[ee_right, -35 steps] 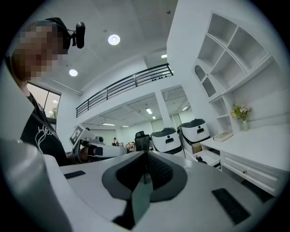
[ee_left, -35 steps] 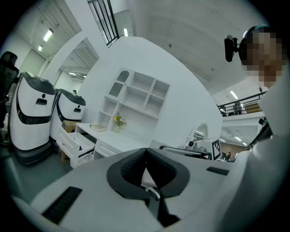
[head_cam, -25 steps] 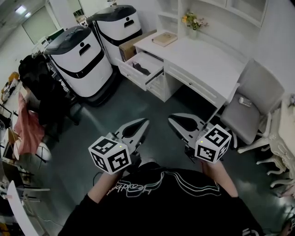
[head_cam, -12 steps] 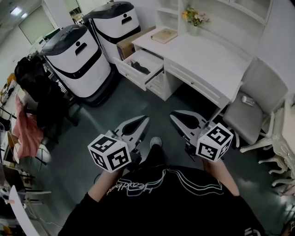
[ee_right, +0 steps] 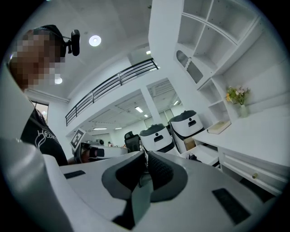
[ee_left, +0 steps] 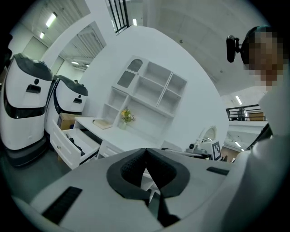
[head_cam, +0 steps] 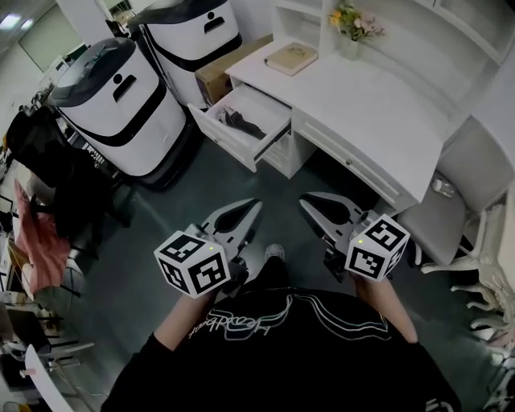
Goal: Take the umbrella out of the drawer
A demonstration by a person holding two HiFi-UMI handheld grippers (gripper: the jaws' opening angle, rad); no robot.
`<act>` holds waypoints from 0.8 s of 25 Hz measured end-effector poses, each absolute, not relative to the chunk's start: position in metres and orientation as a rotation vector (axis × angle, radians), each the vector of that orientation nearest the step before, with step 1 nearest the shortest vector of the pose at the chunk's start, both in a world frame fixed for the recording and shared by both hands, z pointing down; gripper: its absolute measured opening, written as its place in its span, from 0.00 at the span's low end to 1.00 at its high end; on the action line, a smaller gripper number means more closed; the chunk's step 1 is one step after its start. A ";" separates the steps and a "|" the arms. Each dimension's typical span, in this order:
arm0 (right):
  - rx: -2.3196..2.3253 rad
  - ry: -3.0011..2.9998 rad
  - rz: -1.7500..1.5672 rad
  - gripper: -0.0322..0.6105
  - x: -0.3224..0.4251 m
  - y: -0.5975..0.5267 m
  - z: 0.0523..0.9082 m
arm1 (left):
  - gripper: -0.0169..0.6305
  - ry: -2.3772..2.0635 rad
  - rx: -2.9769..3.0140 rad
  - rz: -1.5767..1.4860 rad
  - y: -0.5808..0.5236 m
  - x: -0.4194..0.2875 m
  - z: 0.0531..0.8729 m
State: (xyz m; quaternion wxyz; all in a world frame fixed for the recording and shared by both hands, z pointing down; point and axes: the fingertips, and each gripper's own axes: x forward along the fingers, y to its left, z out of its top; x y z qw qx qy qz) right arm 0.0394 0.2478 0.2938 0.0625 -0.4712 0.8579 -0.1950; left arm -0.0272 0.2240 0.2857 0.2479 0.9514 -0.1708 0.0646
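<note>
The white drawer (head_cam: 259, 137) stands pulled out at the desk's left end. A dark folded umbrella (head_cam: 239, 123) lies inside it. My left gripper (head_cam: 253, 207) and right gripper (head_cam: 306, 201) hang side by side over the floor, well short of the drawer. Both are shut with nothing between the jaws. The left gripper view has its shut gripper (ee_left: 146, 149) low in the middle, with the open drawer (ee_left: 68, 152) and the dark umbrella (ee_left: 76, 143) far off at the left. From the right gripper (ee_right: 145, 154), also shut, the drawer (ee_right: 206, 156) lies far ahead.
The white desk (head_cam: 378, 105) carries a book (head_cam: 291, 58) and a flower vase (head_cam: 354, 22). Two white-and-black machines (head_cam: 121, 105) (head_cam: 193, 32) stand left of the drawer, with a cardboard box (head_cam: 216, 72) behind. A grey chair (head_cam: 459, 185) is at the right. Dark floor lies between me and the drawer.
The person has stepped toward the desk, so the desk and drawer look larger and nearer. A shoe now shows between the grippers. Both grippers stay shut and side by side.
</note>
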 end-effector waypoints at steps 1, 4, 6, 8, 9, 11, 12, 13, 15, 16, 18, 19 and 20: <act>-1.425 2.592 -0.604 0.13 0.044 0.227 0.296 | 0.06 -0.460 2.586 0.182 0.203 -0.021 0.287; -1.441 2.582 -0.638 0.13 0.061 0.163 0.301 | 0.06 -0.447 2.562 0.195 0.140 -0.004 0.290; -1.451 2.585 -0.644 0.13 0.072 0.121 0.301 | 0.06 -0.450 2.550 0.200 0.097 0.004 0.293; -1.460 2.606 -0.640 0.13 0.081 0.082 0.302 | 0.06 -0.464 2.537 0.203 0.055 0.008 0.297; -1.464 2.618 -0.638 0.13 0.084 0.064 0.303 | 0.06 -0.474 2.529 0.203 0.035 0.009 0.299; -1.467 2.631 -0.637 0.13 0.091 0.030 0.304 | 0.06 -0.493 2.513 0.201 -0.001 0.011 0.303; -1.468 2.634 -0.640 0.13 0.093 0.015 0.305 | 0.06 -0.498 2.508 0.202 -0.015 0.013 0.305; -1.466 2.636 -0.647 0.13 0.094 0.002 0.308 | 0.06 -0.502 2.504 0.206 -0.028 0.016 0.308; -1.454 2.646 -0.664 0.13 0.094 -0.019 0.314 | 0.06 -0.507 2.498 0.215 -0.047 0.020 0.314; -1.445 2.654 -0.672 0.13 0.093 -0.028 0.317 | 0.06 -0.511 2.494 0.218 -0.055 0.022 0.317; -1.425 2.670 -0.688 0.13 0.091 -0.043 0.323 | 0.06 -0.525 2.482 0.226 -0.071 0.023 0.323; -1.417 2.677 -0.696 0.13 0.091 -0.051 0.326 | 0.06 -0.535 2.475 0.230 -0.078 0.023 0.326; -1.412 2.685 -0.703 0.14 0.092 -0.059 0.329 | 0.06 -0.546 2.466 0.234 -0.086 0.023 0.330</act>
